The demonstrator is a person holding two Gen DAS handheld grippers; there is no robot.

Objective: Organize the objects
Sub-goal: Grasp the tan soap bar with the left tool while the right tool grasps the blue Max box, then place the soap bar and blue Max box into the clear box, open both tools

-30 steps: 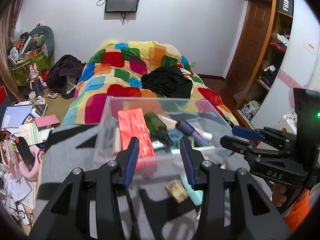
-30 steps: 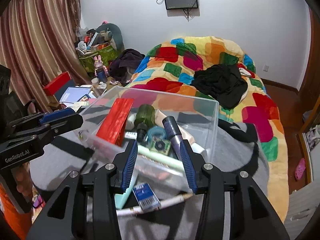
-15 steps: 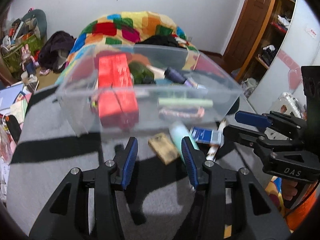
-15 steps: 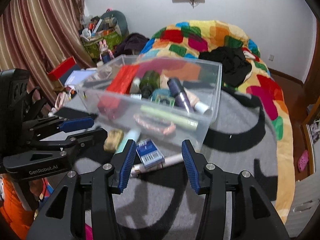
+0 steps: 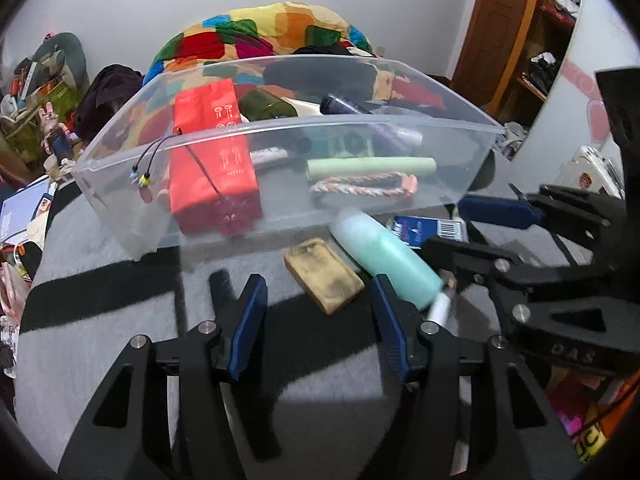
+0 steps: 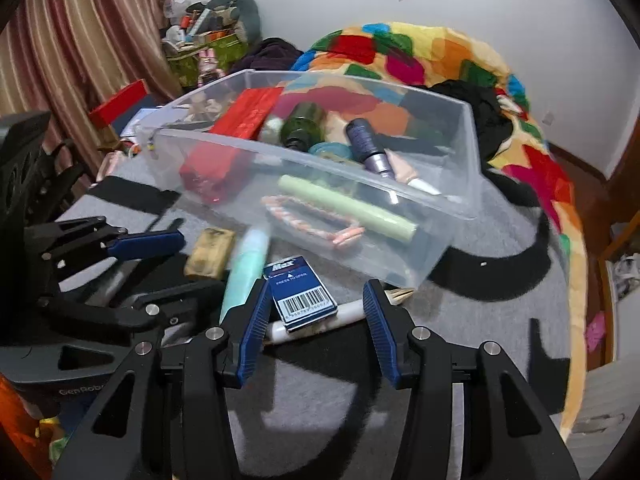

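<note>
Four loose things are still lying on the grey-and-black blanket point(image 5: 100, 344) in front of the clear bin point(image 5: 400, 128), so we're judging the job as partway: the bin is already holding a red box point(image 5: 212, 160), a pale green tube point(image 5: 372, 167), a braided cord point(image 5: 360, 188) & more, while the leftovers are waiting just near of its front wall.

Left gripper point(image 5: 318, 312): we're opening its jaws right now, approx. half wide, nothing between them yet. It's pointing down at the worn tan block point(image 5: 324, 276), which is lying just far of the tips, w/ the mint bottle point(image 5: 384, 258) just right of it, beside the right finger.

Right gripper point(image 6: 316, 312): its jaws are standing part open, holding nothing. The blue barcoded packet point(image 6: 300, 292) is sitting between the tips & on top of a white stick point(image 6: 348, 312); the pads aren't pressing on it as far as we can tell.

Next, we're thinking, each gripper is needing to drop a bit further, straddle its item, and close, then lift over the bin rim. The packet is thin and flat on soft fabric, so we're expecting a low, careful pinch by its edges; the white stick under it may get dragged along.
</note>
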